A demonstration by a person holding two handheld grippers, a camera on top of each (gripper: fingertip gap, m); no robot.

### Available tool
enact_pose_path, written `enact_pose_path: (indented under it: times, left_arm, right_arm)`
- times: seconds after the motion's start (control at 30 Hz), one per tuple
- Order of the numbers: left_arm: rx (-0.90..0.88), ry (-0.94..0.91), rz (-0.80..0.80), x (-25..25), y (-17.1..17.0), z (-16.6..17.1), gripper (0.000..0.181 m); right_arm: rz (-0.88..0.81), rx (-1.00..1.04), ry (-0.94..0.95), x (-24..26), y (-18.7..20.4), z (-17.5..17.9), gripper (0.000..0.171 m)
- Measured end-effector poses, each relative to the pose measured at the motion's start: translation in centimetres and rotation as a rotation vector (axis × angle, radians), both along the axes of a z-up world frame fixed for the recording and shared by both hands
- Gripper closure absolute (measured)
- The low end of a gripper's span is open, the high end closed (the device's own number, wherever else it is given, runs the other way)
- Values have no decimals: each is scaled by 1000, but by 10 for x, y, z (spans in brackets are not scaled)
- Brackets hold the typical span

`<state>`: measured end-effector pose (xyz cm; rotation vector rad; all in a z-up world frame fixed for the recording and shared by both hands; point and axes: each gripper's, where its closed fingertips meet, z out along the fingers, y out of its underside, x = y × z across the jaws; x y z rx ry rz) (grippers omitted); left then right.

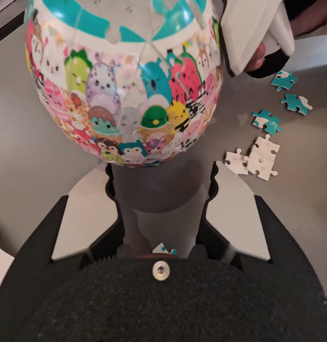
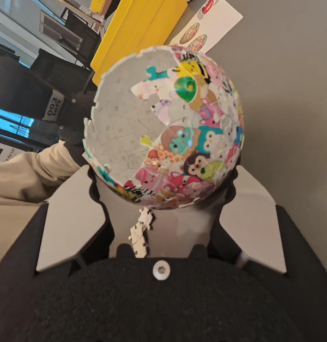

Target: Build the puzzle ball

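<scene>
The puzzle ball is a part-built shell printed with colourful cartoon animals, standing on the grey table. Its top is open, with a teal and white rim. In the right wrist view the ball shows a large gap with the grey inner side. My left gripper is open and empty, its tips just short of the ball's underside. My right gripper is open, with the ball's lower part between its tips; I cannot tell whether they touch. It also shows in the left wrist view, beside the ball's upper right.
Loose pieces lie right of the ball: three teal ones and white face-down ones, which also show in the right wrist view. A yellow box and a white printed sheet lie beyond the ball. A beige sleeve is at the left. About 7 cm separates my left fingertips from my right.
</scene>
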<state>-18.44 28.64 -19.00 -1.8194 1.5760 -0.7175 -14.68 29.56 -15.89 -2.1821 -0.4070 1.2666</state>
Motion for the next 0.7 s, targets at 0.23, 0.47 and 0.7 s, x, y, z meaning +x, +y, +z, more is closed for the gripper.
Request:
enact_pose_path:
  times: [0.23,0.47,0.7]
  left_arm:
    - [12,-39,46,-9,7,8,84]
    - [56,-200,87,-35,12,49,119]
    - [-99,-265,139,-20,18,44,84]
  right_arm:
    - [4,37,-9,3,-1,2,40]
    - [-95,192,-193,44,2,18,47]
    - [-149,505,-504,32,1,92,63]
